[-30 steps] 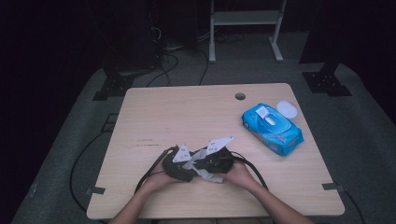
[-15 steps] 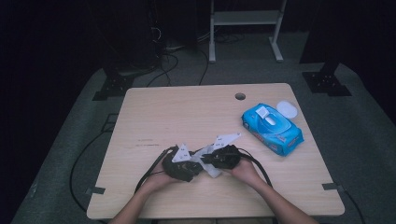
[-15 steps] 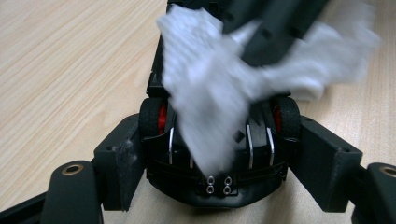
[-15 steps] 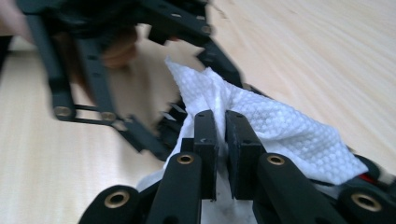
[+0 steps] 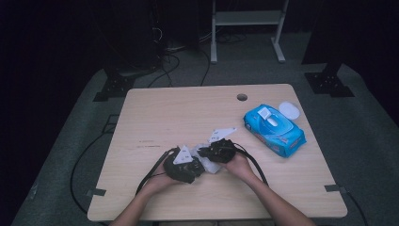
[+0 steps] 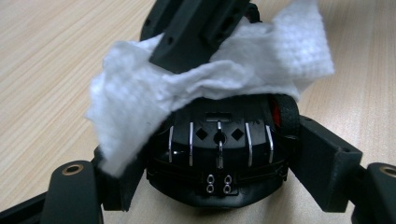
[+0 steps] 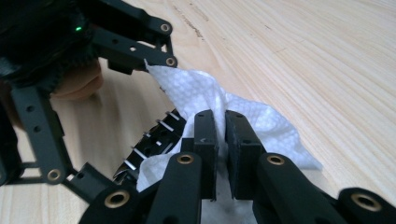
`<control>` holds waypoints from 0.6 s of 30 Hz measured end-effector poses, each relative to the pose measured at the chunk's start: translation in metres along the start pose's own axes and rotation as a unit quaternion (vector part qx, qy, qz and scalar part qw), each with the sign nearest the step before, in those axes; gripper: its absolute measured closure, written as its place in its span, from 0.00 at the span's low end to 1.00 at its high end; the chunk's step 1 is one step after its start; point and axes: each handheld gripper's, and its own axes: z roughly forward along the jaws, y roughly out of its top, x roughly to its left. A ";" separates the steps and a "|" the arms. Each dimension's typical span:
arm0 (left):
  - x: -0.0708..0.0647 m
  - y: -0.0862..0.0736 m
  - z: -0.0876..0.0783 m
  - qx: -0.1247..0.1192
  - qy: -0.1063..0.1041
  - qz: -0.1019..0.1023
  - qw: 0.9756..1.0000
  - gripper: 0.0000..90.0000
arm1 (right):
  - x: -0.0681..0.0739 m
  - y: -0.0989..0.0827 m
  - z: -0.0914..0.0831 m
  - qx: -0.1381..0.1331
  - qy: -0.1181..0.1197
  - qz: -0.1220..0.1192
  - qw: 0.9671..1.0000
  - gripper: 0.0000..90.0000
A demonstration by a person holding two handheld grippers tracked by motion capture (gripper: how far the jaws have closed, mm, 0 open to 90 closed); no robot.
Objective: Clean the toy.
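Note:
A black rounded object (image 6: 219, 154) with silver ribs sits between the jaws of my left gripper (image 6: 217, 163), which is shut on its two sides just above the table. A white wet wipe (image 6: 140, 98) is draped over the top of it. My right gripper (image 7: 220, 119) is shut on the wipe (image 7: 261, 126) and holds it down on the object (image 7: 154, 135). In the high view both grippers meet near the table's front edge, the left gripper (image 5: 197, 165) beside the right gripper (image 5: 206, 153), with the wipe (image 5: 214, 165) between them.
A blue pack of wipes (image 5: 274, 130) lies at the right of the wooden table (image 5: 188, 113), with a white lid (image 5: 289, 110) behind it. A cable hole (image 5: 242, 97) is near the far edge. Black cables trail from both grippers.
My right gripper has shifted slightly over the object with the wipe in it. The left gripper has stayed where it was.

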 end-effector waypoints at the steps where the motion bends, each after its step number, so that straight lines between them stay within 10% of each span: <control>1: -0.001 0.000 0.000 0.001 0.001 0.002 1.000 0.27 | 0.002 0.001 0.002 0.000 0.000 -0.003 1.000 0.92; 18: 0.000 -0.001 0.000 0.001 0.002 0.002 1.000 0.27 | -0.017 -0.010 -0.012 0.012 -0.031 0.011 0.999 0.92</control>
